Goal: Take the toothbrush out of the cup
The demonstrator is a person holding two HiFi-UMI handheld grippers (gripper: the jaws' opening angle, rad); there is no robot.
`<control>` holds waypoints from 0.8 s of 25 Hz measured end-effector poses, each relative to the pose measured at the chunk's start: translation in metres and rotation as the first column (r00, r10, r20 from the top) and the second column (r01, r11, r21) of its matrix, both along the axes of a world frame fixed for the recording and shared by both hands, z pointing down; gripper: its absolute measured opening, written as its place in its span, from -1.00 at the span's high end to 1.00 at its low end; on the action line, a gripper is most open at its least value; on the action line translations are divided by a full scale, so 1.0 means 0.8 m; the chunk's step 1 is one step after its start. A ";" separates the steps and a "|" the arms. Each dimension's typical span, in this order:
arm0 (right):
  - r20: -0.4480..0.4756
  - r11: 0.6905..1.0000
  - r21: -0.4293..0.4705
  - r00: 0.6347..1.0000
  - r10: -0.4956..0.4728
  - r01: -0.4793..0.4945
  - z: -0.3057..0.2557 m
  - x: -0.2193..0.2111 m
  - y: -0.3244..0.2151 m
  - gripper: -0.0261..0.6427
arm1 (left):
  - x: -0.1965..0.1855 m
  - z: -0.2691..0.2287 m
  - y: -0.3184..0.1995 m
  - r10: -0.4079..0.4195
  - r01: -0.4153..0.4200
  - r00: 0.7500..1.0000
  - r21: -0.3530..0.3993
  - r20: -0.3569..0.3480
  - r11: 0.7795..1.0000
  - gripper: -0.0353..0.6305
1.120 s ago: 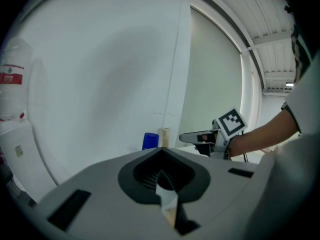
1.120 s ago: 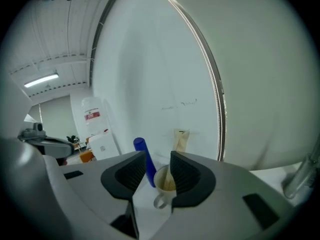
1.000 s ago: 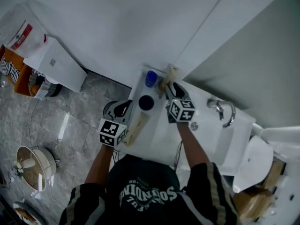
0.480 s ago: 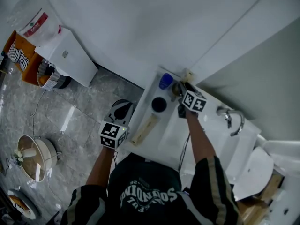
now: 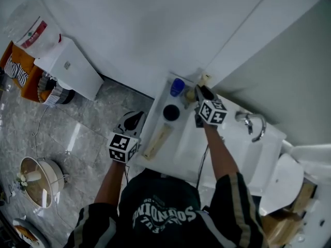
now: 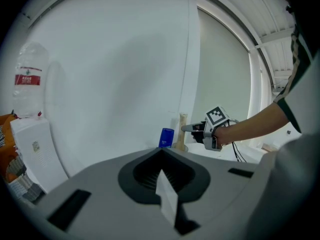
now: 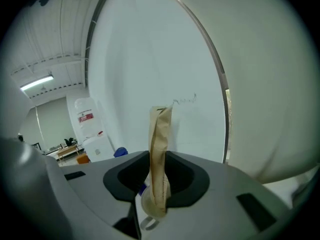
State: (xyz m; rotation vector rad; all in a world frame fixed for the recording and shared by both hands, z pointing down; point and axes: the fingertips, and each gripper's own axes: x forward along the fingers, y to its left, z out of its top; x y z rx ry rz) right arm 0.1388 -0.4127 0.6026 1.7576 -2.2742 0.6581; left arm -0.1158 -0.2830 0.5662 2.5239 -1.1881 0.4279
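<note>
The toothbrush (image 7: pixel 160 154), in a tan paper wrapper, stands upright in a small pale cup (image 7: pixel 148 210) at the back of the white sink counter (image 5: pixel 232 154). My right gripper (image 5: pixel 199 91) reaches it from the front. Its jaws are closing with the toothbrush (image 5: pixel 205 79) between them, pressed against the wrapper. The left gripper view shows the right gripper (image 6: pixel 186 128) with its tips at the toothbrush (image 6: pixel 183 121). My left gripper (image 5: pixel 135 119) hangs off the counter's left edge, shut, with nothing in it.
A blue-capped bottle (image 5: pixel 178 87) and a black round object (image 5: pixel 170 112) stand left of the cup. A tan tube (image 5: pixel 159 141) lies along the counter's left edge. The faucet (image 5: pixel 251 123) is on the right. A white wall rises just behind.
My right gripper has moved forward to the toothbrush and its jaws have narrowed around it. The left gripper has drifted a little further left of the counter.
</note>
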 end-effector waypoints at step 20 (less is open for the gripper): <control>0.094 0.986 0.162 0.995 0.030 -0.045 -0.102 0.016 0.144 0.65 | 0.052 -0.028 0.029 0.116 -0.115 0.993 0.069 -0.021 0.991 0.90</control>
